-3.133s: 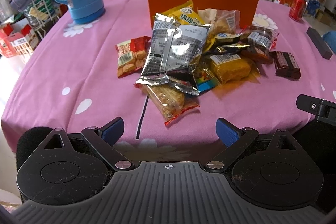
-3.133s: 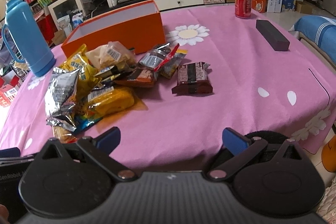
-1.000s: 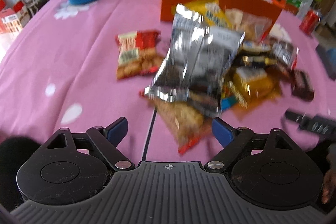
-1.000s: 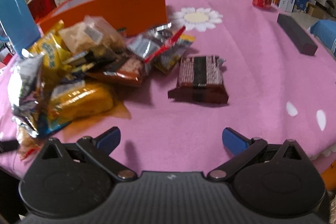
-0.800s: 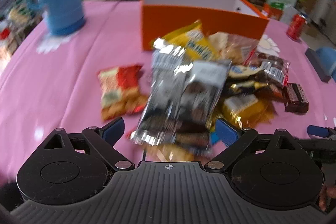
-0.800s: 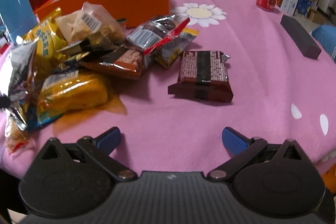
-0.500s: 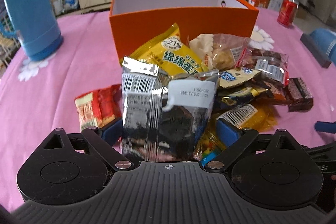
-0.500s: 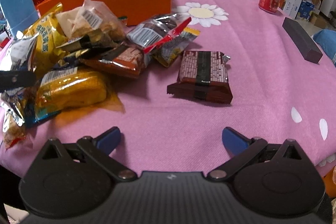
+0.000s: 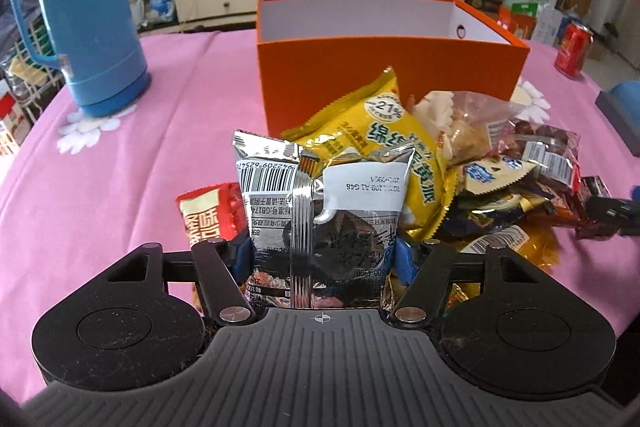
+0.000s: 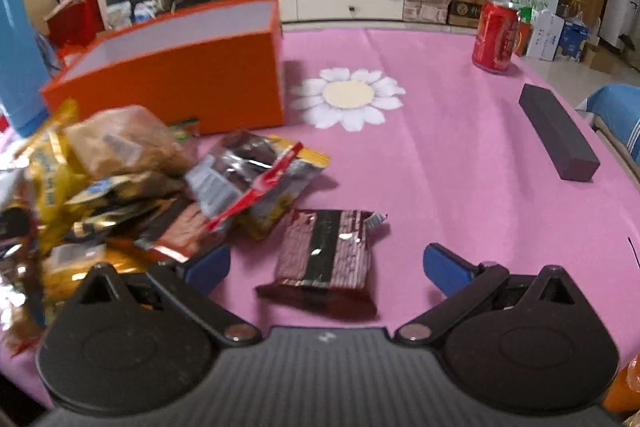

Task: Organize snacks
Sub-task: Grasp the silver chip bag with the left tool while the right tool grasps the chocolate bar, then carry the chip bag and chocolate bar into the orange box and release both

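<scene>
Table, pink flowered cloth (image 10: pixel 460 155): bears all items listed.

Orange box (image 9: pixel 384 75): open-topped, white inside, at the far middle of the table; nothing visible in it from these angles.

Snack heap: lies just near of the orange box. Yellow bag (image 9: pixel 384 131) leans at the box's front wall; clear bag of pale crackers (image 9: pixel 460 123) to its right; red packet (image 9: pixel 208 215) at the heap's left edge; further gold and dark wrappers to the right, overlapping.

Silver packet (image 9: pixel 320 211): stands upright, barcode uppermost, between the blue pads of the left gripper (image 9: pixel 322 259). The jaws have just been closing and now press on both its lower sides.

Right gripper (image 10: pixel 326 267): jaws wide apart, nothing touching the pads. The brown-and-black packet (image 10: pixel 326 253) lies flat on the cloth between and just beyond them, apart from the heap.

Blue thermos (image 9: pixel 84 11): upright, far left.

Red can (image 10: pixel 495 37): upright, far right.

Dark block (image 10: pixel 558 133): flat on the cloth, right side.
</scene>
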Motion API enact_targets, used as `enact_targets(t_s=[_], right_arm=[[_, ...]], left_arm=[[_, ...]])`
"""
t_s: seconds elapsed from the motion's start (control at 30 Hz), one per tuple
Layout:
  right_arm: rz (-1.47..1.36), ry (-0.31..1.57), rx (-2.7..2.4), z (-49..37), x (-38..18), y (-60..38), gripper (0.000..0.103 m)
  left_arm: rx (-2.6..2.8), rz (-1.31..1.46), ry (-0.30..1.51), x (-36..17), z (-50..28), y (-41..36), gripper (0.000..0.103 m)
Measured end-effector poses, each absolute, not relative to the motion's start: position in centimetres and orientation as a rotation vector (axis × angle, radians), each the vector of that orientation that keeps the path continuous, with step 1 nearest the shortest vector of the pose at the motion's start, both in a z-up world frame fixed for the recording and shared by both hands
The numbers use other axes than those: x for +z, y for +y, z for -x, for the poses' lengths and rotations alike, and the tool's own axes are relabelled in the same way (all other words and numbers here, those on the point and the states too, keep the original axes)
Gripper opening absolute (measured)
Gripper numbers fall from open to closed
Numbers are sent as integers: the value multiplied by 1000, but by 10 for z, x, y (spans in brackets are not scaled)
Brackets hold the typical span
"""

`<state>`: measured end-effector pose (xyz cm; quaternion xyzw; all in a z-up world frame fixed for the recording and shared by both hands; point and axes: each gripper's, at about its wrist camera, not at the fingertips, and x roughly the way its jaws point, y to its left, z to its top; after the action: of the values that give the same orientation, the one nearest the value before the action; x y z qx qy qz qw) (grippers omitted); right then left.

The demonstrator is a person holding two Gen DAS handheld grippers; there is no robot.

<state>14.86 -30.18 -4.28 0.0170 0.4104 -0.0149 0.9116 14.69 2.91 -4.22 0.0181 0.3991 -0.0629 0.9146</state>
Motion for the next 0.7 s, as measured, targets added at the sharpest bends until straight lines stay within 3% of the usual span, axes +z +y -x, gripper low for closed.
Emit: enact_targets(t_s=[0.07,0.13,0.17,0.2,0.53,0.7], right_arm=[[-29,863,-29,-157,-52,-300,101],[-32,875,-24,-159,-59,-300,91],[-39,877,-12,-159,-63,-300,56],[-35,863,-16,-156,-66,-300,50],[-123,794,3,-131,-25,-311,48],[-135,694,93,-167,14,-295,48]], left_arm=[[-134,-44,821,-42,-147,28,40],[-135,-40,821,-43,-147,28,40],[-137,-32,822,-43,-148,30,40],[-138,-23,823,-43,-147,31,39],[-114,81,756,-3,-138,64,38],[-104,86,700,25,-173,67,38]])
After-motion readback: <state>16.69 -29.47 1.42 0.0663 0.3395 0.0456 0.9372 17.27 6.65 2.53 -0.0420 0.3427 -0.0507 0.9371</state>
